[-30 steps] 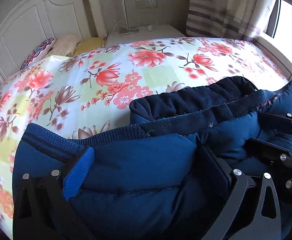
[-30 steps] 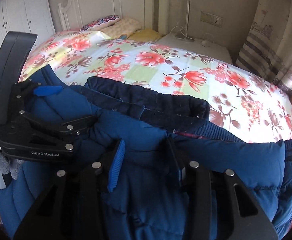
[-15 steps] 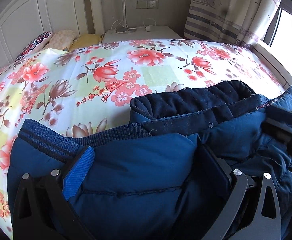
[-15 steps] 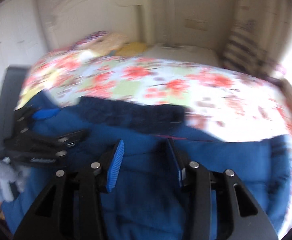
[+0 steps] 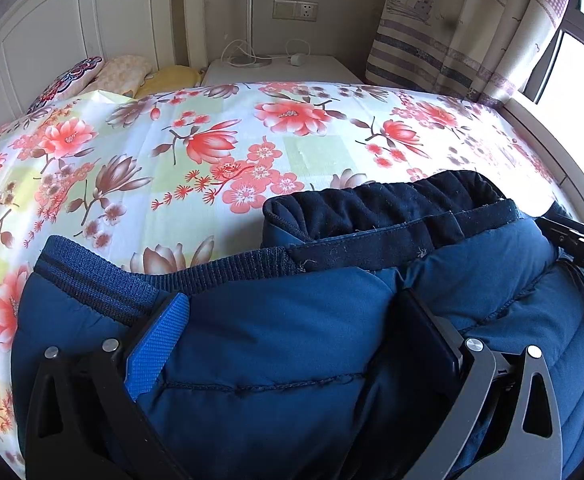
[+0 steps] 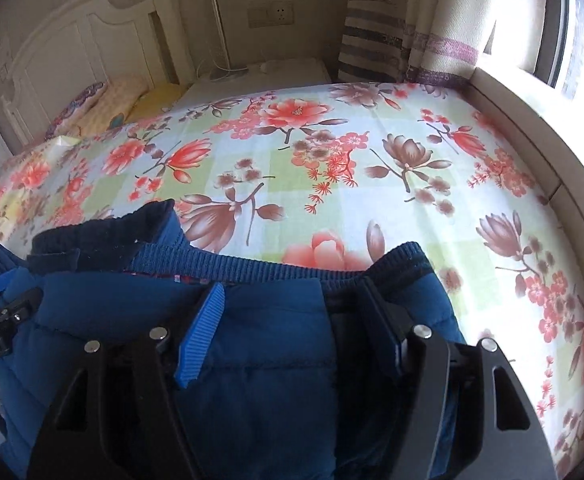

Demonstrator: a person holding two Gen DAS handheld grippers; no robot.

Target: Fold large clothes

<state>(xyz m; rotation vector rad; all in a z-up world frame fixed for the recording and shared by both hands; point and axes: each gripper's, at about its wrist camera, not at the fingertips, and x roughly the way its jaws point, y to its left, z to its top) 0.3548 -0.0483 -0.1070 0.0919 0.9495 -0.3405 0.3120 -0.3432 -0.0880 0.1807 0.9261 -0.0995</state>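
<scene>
I am handling a padded blue jacket point(image 5: 283, 344) that is lying at the near edge of the bed point(image 5: 219, 128), filling the lower half of both wrist views. I am judging it bulky, soft and springy, with a smooth shell that is likely slipping under a shallow pinch; the ribbed knit hem point(image 6: 283, 270) and the dark fleece collar point(image 5: 388, 204) are looking like the firmest places to take hold. The left tool point(image 5: 287, 328) is standing wide, its jaws straddling a thick fold of quilted fabric near the hem; I cannot tell whether the pads are pressing on it. The right tool point(image 6: 296, 320) is opening its jaws, with the padded fabric just below the hem lying between them, and the pads are appearing clear of it. Both tools are pointing steeply down and forward toward the headboard point(image 5: 51, 32) at the upper left of the frame, the right one sitting at the jacket's right corner.
</scene>
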